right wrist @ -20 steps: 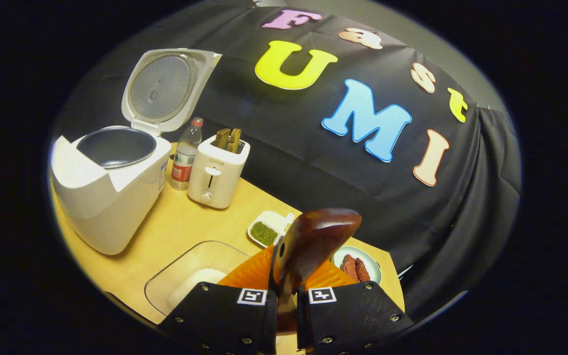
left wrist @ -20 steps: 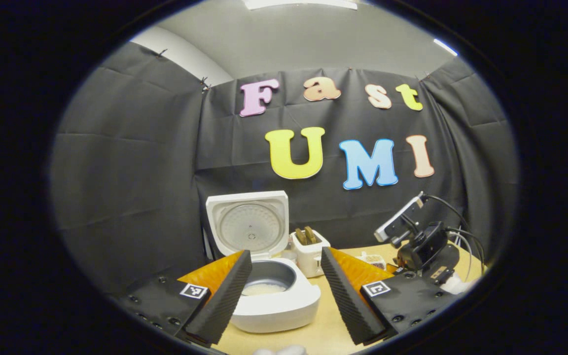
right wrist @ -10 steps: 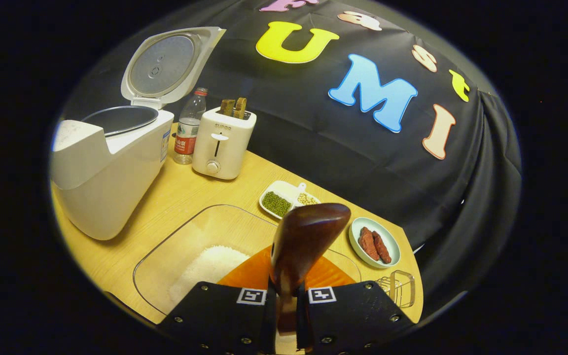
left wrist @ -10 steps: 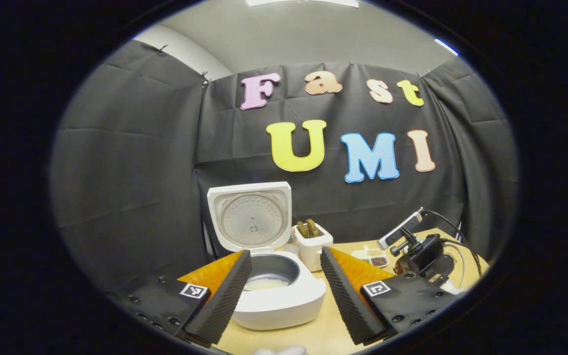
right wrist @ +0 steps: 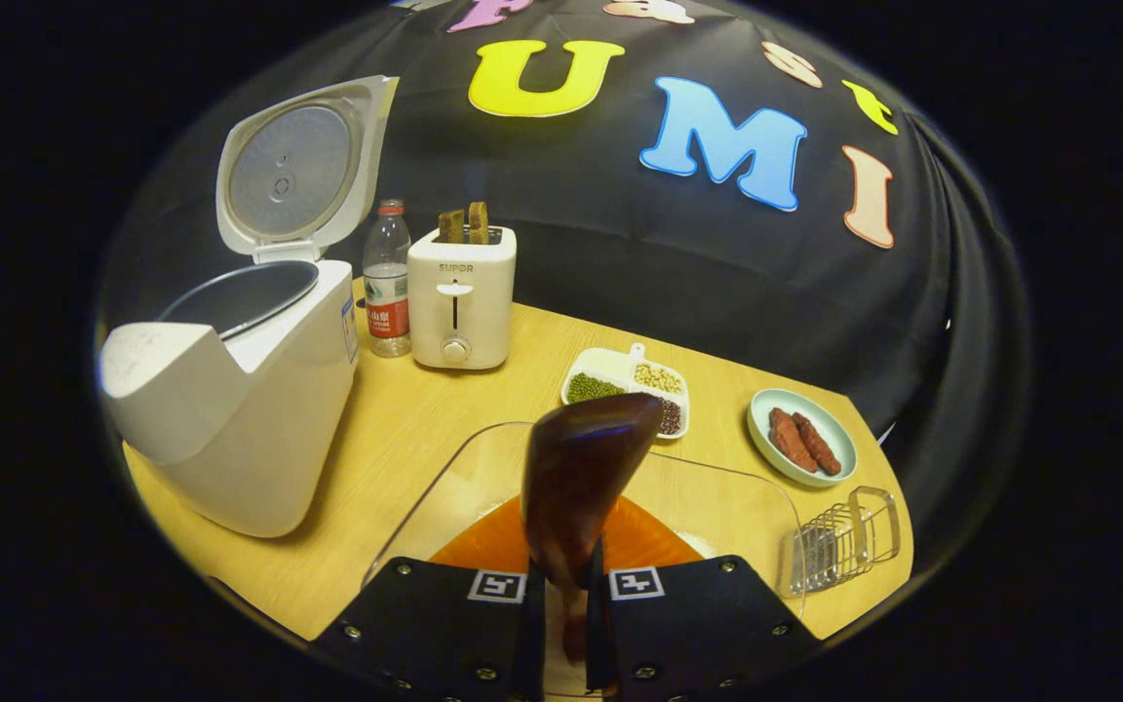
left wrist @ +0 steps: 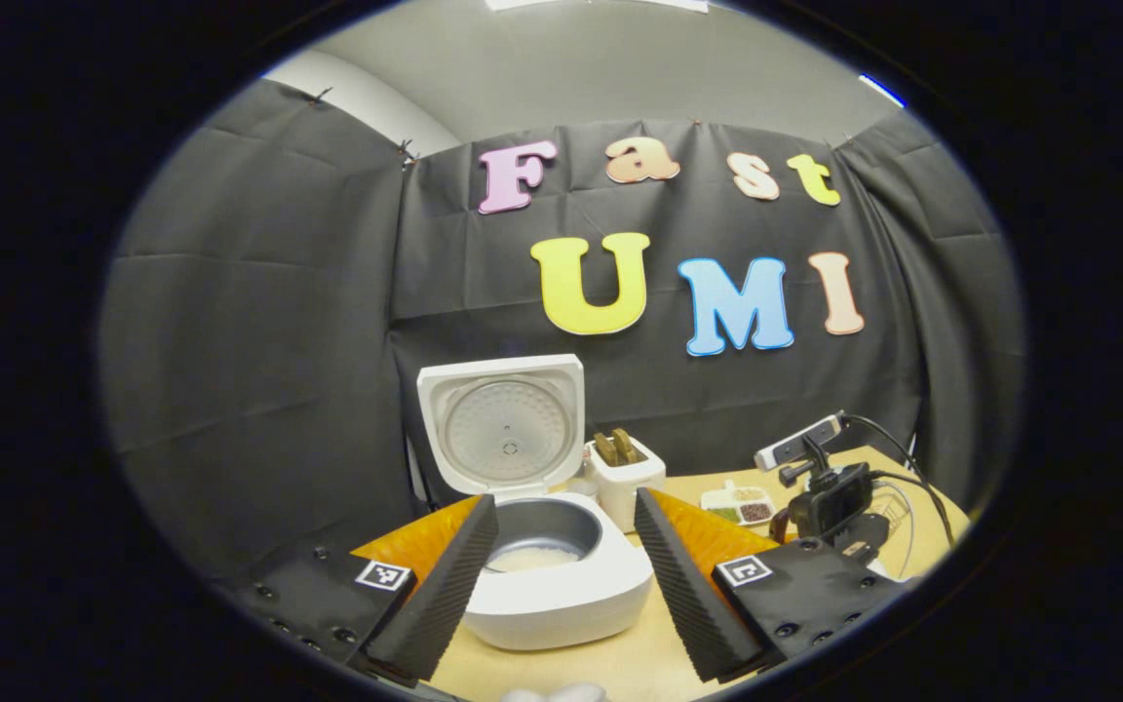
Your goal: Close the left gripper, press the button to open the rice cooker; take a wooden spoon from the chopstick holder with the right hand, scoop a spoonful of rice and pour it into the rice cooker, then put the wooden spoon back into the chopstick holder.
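The white rice cooker [left wrist: 561, 595] [right wrist: 230, 409] stands open with its lid [left wrist: 508, 424] upright and a little white rice in its pot [left wrist: 534, 558]. My left gripper [left wrist: 561, 575] hangs open in front of it, one finger on each side of the pot, holding nothing. My right gripper [right wrist: 569, 546] is shut on the dark wooden spoon [right wrist: 581, 468]. The spoon's bowl rises above a clear glass rice container [right wrist: 717, 478]. A wire chopstick holder [right wrist: 839, 541] lies at the right of that container. In the left gripper view, the right gripper [left wrist: 830, 502] shows at the table's right.
A white toaster [right wrist: 459, 297] [left wrist: 628, 473] with bread and a water bottle [right wrist: 386, 283] stand behind the cooker. A divided dish of beans [right wrist: 630, 385] and a plate of sausages [right wrist: 800, 444] sit beyond the container. The wooden table [right wrist: 406, 429] ends at the black cloth wall.
My right gripper has swung right with the spoon, away from the cooker and over the glass container; the chopstick holder has come into its view. The left gripper has barely shifted and stays open.
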Motion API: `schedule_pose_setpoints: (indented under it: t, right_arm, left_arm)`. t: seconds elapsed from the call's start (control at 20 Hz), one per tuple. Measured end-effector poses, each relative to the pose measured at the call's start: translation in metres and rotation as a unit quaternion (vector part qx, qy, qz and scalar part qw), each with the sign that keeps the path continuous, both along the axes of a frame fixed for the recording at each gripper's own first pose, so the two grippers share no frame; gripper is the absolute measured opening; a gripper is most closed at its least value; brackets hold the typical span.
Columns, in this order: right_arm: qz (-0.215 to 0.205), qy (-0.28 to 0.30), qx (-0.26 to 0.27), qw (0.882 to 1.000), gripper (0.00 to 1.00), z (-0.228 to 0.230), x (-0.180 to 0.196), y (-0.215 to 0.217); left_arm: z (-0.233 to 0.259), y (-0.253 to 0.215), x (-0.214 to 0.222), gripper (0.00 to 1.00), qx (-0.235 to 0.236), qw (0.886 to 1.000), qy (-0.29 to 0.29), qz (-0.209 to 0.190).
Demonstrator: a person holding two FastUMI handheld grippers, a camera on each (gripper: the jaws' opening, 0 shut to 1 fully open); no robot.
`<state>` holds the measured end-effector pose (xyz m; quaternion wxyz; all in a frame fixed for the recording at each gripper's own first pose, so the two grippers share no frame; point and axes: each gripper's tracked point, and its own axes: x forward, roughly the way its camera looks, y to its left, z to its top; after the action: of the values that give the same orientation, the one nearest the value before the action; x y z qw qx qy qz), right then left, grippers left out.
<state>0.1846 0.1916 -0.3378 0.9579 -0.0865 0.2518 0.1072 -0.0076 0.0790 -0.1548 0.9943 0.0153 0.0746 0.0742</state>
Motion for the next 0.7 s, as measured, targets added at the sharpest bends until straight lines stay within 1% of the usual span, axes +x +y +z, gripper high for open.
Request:
schedule_pose_setpoints:
  t: [0.2,0.3,0.4,0.5,0.7]
  right_arm:
    - [-0.022,0.028,0.073,0.997,0.17,0.001,0.0,0.005]
    - [-0.037,0.04,0.113,0.992,0.17,0.0,0.001,0.004]
    - [-0.05,0.054,0.156,0.985,0.17,0.001,0.003,0.003]
    - [-0.056,0.069,0.208,0.974,0.17,0.003,0.004,0.004]
    - [-0.077,0.097,0.297,0.947,0.17,0.006,0.004,-0.005]
  left_arm:
    - [0.005,0.003,0.0,0.99,0.002,1.0,-0.003,0.002]
    - [0.008,0.005,-0.001,0.99,0.002,1.0,-0.005,0.003]
    - [0.008,0.004,0.001,0.99,0.0,1.0,-0.006,0.003]
    - [0.003,0.004,-0.001,0.99,-0.003,1.0,-0.001,0.004]
    - [0.006,0.003,0.001,0.98,-0.003,1.0,-0.001,0.005]
